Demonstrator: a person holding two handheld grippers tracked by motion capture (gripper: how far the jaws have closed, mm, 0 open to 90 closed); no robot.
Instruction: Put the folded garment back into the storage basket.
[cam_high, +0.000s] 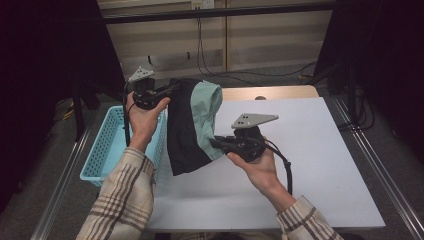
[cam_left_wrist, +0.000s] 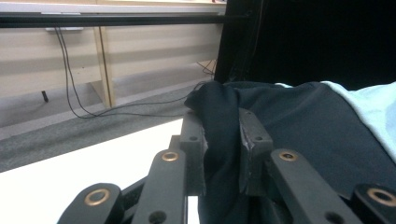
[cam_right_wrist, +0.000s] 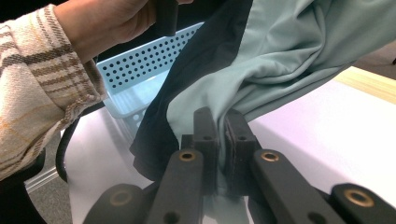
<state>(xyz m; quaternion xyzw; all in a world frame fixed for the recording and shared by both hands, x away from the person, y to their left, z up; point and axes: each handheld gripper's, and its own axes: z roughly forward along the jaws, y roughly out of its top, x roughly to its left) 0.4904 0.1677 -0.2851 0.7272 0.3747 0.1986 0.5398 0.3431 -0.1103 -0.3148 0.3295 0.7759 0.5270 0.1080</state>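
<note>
- Left gripper view looks along the left gripper (cam_left_wrist: 223, 154), whose two black jaws are clenched on a fold of the garment's (cam_left_wrist: 299, 126) dark fabric; the cloth bunches up between the pads and spills over their tips.
- Right gripper view shows the right gripper (cam_right_wrist: 222, 140) pinching the same garment (cam_right_wrist: 280, 60) at its pale mint part, jaws pressed together with a thin pleat of cloth between them.
- High view: the left gripper (cam_high: 167, 92) holds the garment's (cam_high: 192, 125) upper edge at the far left side of the table, and the right gripper (cam_high: 216, 141) grips its mint side lower down and nearer the person.
- Between the two grips the garment hangs lifted above the white table (cam_high: 310, 165); its dark panel faces left, the mint panel faces right, and its lower dark hem droops toward the tabletop.
- Each hand wraps its gripper's body, with plaid sleeves coming in from the bottom edge; a grey three-cornered plate sits on top of each gripper.
- Just left of the garment, a light blue perforated basket (cam_high: 107, 145) stands by the table's left edge, beneath the left hand (cam_high: 144, 117).
- Farther off, black cables run along the pale wall panels behind the table.
</note>
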